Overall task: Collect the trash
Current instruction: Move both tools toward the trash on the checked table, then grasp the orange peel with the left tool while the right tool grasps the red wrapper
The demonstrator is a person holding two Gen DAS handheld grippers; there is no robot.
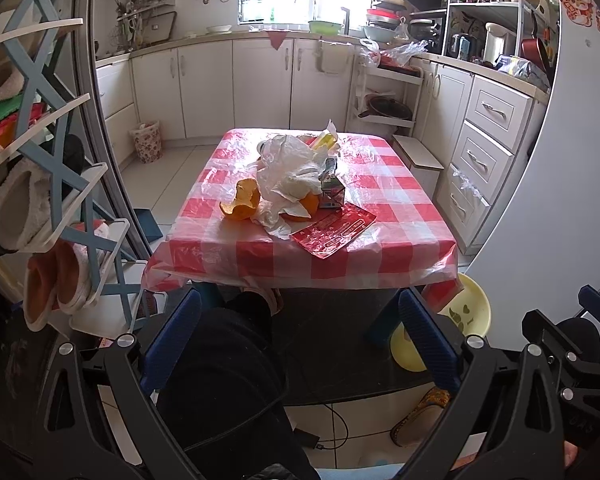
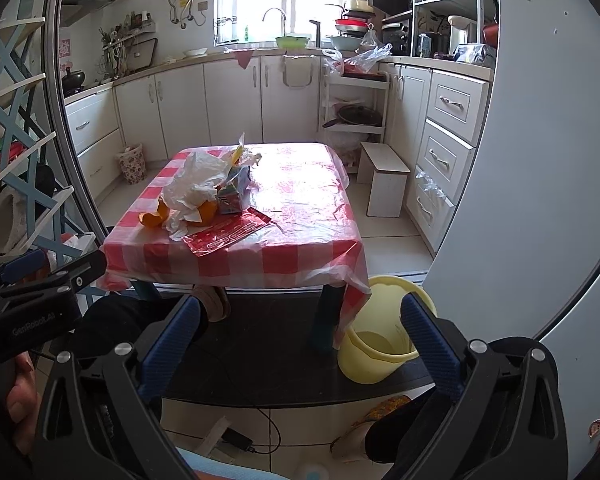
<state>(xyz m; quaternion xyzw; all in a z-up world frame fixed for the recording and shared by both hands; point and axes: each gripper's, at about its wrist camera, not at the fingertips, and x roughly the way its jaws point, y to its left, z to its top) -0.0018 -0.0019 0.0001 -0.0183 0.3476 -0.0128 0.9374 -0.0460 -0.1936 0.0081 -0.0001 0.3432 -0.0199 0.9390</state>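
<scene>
1. Hidden or unclear: the white plastic bag (image 1: 290, 168) drapes over the heap of trash on the table (image 1: 260, 256), so the items beneath it show only in part; a yellow wrapper (image 1: 327, 140) pokes up behind it, and the print on the small carton (image 1: 332, 190) cannot be read.
2. Trash: orange peel (image 1: 242, 200) lies at the heap's left edge; a flat red packet (image 1: 334, 230) lies near the table's front edge, touching the heap.
3. Containers: a yellow bucket (image 2: 374, 344) stands on the floor by the table's front right leg, partly cut off by the right gripper's finger; no contents can be seen in it. A patterned bin (image 1: 146, 141) stands by the far cabinets, its inside not visible.
4. Left gripper (image 1: 300, 340): fingers apart, holding nothing, low before the table.
5. Right gripper (image 2: 300, 340): fingers apart, likewise empty.
</scene>
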